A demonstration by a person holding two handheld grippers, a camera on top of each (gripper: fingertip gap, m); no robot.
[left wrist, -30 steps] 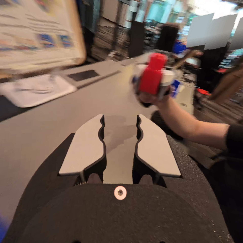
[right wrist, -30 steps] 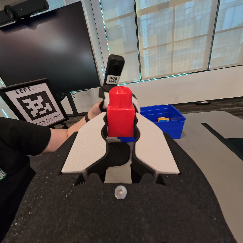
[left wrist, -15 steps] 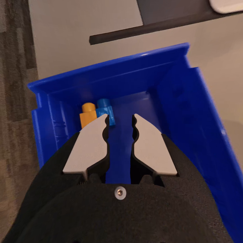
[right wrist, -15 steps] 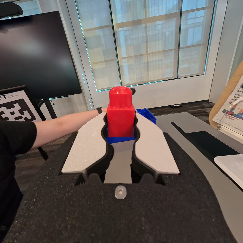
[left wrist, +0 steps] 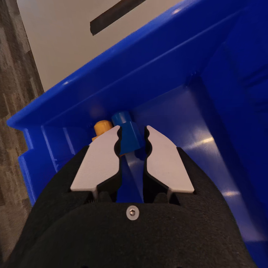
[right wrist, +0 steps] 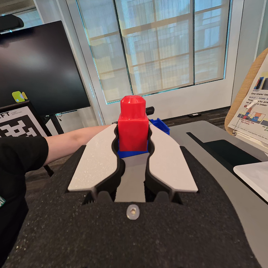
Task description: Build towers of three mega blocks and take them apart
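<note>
In the left wrist view, patterned carpet (left wrist: 13, 101) runs down the left edge, and the pale grey table (left wrist: 69, 43) ends in a straight edge against it. A dark slot (left wrist: 114, 21) cuts across the tabletop near the top. The blue bin (left wrist: 166, 69) sits close to that table edge, its far rim running diagonally up to the right. The left gripper (left wrist: 132, 127) reaches down inside the bin toward the far wall. Its jaws stand apart, and the blue block (left wrist: 129, 137) lies on its side between the fingertips, stud toward the wall; a gap shows on the block's right side, so it is straddled, not clamped. The orange block (left wrist: 102, 128) lies just beside the blue one on the left, mostly hidden behind the left finger. Right of the blocks the bin floor is bare up to the side wall.

In the right wrist view, a framed sign (right wrist: 18, 123) with a black-and-white marker pattern and lettering stands at the left, before a dark screen (right wrist: 40, 69). The person's forearm (right wrist: 75, 140) stretches across toward the bin. The right gripper (right wrist: 132, 127) is closed on the red block (right wrist: 132, 127), held upright with its stud on top, above the table. At the right a printed instruction sheet on a wooden board (right wrist: 237, 101) leans by the table edge, and a white tray (right wrist: 253, 176) lies below it.
</note>
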